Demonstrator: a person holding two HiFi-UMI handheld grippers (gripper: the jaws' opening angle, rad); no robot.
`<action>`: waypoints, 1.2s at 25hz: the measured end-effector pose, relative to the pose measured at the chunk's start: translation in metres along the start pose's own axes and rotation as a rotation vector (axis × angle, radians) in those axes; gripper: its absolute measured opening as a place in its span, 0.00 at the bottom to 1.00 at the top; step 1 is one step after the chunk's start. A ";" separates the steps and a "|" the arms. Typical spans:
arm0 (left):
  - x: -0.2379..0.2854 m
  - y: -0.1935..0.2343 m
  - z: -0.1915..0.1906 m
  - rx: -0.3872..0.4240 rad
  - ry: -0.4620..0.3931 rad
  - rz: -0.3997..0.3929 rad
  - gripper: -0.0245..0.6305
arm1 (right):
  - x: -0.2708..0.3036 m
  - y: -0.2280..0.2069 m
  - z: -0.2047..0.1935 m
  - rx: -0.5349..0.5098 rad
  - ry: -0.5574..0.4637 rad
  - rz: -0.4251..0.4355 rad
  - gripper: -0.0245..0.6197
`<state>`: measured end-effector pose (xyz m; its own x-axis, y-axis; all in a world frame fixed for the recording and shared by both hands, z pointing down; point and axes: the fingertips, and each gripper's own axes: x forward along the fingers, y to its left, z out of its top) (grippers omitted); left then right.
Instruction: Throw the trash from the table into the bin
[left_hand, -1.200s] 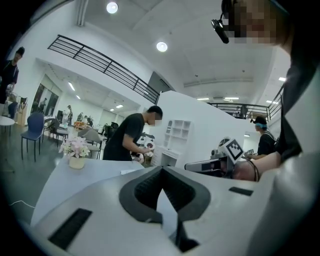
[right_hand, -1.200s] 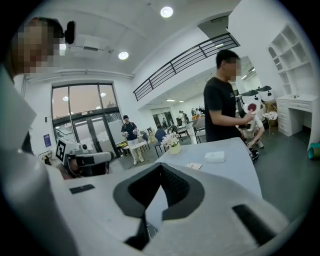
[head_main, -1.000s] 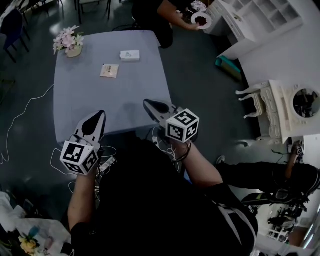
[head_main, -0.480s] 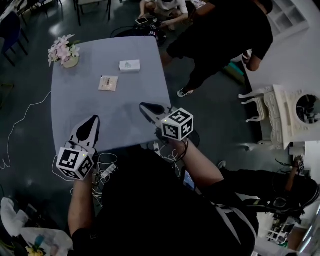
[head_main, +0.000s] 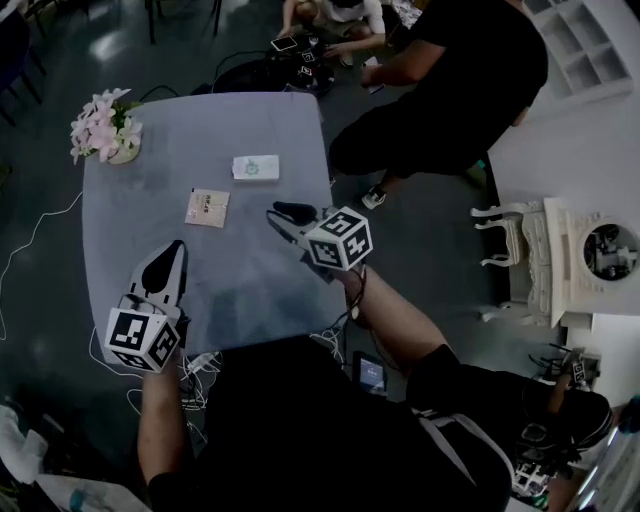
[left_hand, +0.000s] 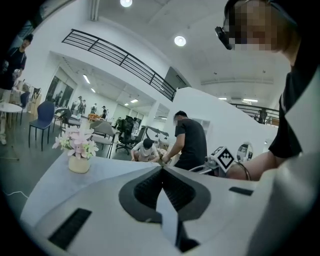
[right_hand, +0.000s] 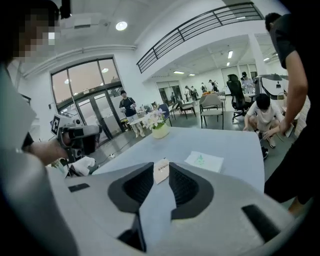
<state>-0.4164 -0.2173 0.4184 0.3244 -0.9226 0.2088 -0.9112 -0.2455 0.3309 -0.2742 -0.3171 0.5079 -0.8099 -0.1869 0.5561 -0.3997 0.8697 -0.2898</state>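
Your right tool (head_main: 283, 213), jaws just opening to a narrow empty gap, should nip the light-looking, flimsy tan packet (head_main: 207, 208), flat on the desk (head_main: 140, 260), by its edge.

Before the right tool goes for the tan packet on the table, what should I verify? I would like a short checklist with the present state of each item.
1. Right tool ready: ok; its jaws have just been opening, the gap is narrow, nothing in it.
2. Aim: ok; tan packet lies flat ahead, in line with that gap.
3. Left tool free: ok; jaws together, empty.
4. White packet out of the way: ok; it lies apart, farther along the table.
5. Bin located: cannot tell; no view plainly shows one.
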 end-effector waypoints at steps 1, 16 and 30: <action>0.010 0.007 -0.001 -0.014 -0.001 0.000 0.06 | 0.010 -0.012 0.001 -0.010 0.019 0.002 0.16; 0.090 0.044 -0.043 -0.137 0.079 -0.005 0.06 | 0.114 -0.140 -0.015 -0.215 0.297 -0.024 0.48; 0.082 0.045 -0.060 -0.200 0.115 0.040 0.06 | 0.143 -0.155 -0.040 -0.420 0.467 0.024 0.58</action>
<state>-0.4160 -0.2861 0.5052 0.3268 -0.8873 0.3253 -0.8589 -0.1351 0.4941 -0.3114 -0.4604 0.6633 -0.5053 -0.0282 0.8625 -0.1042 0.9941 -0.0286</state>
